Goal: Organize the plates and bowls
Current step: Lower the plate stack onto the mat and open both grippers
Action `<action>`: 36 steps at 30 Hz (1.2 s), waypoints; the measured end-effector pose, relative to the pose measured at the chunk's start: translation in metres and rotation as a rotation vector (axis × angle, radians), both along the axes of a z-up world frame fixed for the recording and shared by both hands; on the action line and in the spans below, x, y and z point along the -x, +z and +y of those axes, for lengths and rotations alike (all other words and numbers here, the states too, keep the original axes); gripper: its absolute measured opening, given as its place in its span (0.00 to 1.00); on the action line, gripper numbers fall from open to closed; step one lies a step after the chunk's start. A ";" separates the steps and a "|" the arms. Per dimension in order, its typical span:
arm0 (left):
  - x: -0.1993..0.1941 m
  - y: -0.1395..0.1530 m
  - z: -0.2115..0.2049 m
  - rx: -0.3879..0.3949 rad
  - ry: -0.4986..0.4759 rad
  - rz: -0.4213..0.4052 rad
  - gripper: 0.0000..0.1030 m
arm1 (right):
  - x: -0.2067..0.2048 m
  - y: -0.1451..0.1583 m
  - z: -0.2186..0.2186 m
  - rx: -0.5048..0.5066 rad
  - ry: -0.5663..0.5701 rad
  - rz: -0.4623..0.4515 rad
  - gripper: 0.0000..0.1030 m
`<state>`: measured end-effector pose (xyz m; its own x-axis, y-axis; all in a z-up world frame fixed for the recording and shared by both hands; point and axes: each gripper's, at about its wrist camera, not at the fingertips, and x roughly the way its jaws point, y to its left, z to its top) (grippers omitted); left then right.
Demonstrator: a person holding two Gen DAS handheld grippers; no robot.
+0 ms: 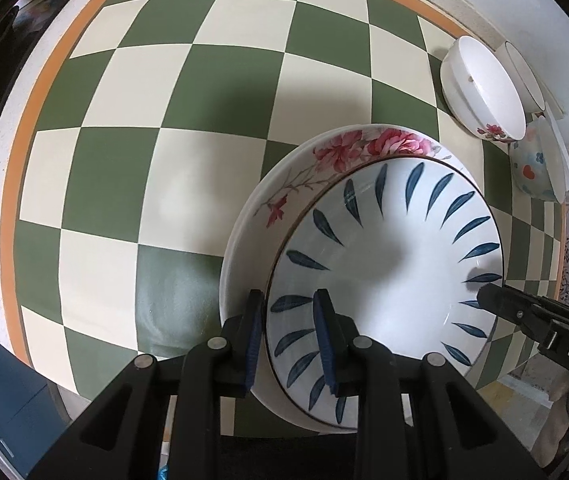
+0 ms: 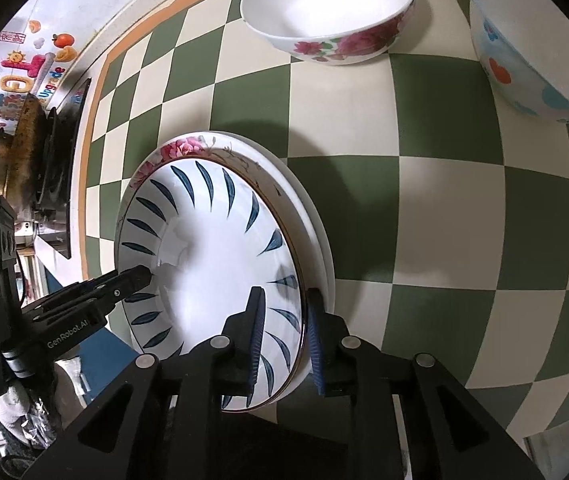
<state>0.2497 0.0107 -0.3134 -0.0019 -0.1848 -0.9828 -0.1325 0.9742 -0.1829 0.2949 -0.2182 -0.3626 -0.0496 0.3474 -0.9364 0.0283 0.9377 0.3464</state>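
Observation:
A blue-leaf plate [image 1: 388,264] lies on top of a rose-pattern plate [image 1: 304,184] on the green-and-cream checkered table. My left gripper [image 1: 290,344] has its fingers on either side of the plates' near-left rim, partly closed around it. My right gripper [image 2: 284,344] straddles the opposite rim of the blue-leaf plate [image 2: 212,256], with the rose plate [image 2: 308,208] under it. Each gripper shows in the other's view, the right one [image 1: 484,296] and the left one [image 2: 144,276], at the plate's edge.
A white rose-pattern bowl [image 2: 332,8] and a bowl with hearts and dots [image 2: 532,60] stand at the far side, another white bowl [image 1: 524,76] behind them. A stove with a pan [image 2: 24,152] sits past the table's orange-bordered edge [image 1: 16,168].

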 end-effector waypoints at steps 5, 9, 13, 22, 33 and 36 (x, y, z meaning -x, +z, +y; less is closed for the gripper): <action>0.002 0.003 0.001 -0.010 -0.011 -0.014 0.22 | 0.003 0.007 0.005 0.046 0.012 -0.022 0.24; 0.008 0.017 -0.001 -0.051 -0.017 -0.065 0.22 | 0.009 0.016 0.009 0.089 0.006 -0.055 0.24; 0.021 0.043 -0.001 -0.084 -0.037 -0.128 0.24 | 0.022 0.037 0.018 0.129 0.014 -0.110 0.27; 0.076 0.119 0.001 -0.107 -0.055 -0.302 0.83 | 0.082 0.109 0.037 0.139 -0.014 -0.251 0.76; 0.139 0.187 0.002 -0.101 -0.089 -0.403 0.93 | 0.171 0.196 0.044 0.190 -0.094 -0.435 0.91; 0.153 0.199 0.001 -0.080 -0.087 -0.429 0.95 | 0.193 0.217 0.045 0.188 -0.113 -0.475 0.92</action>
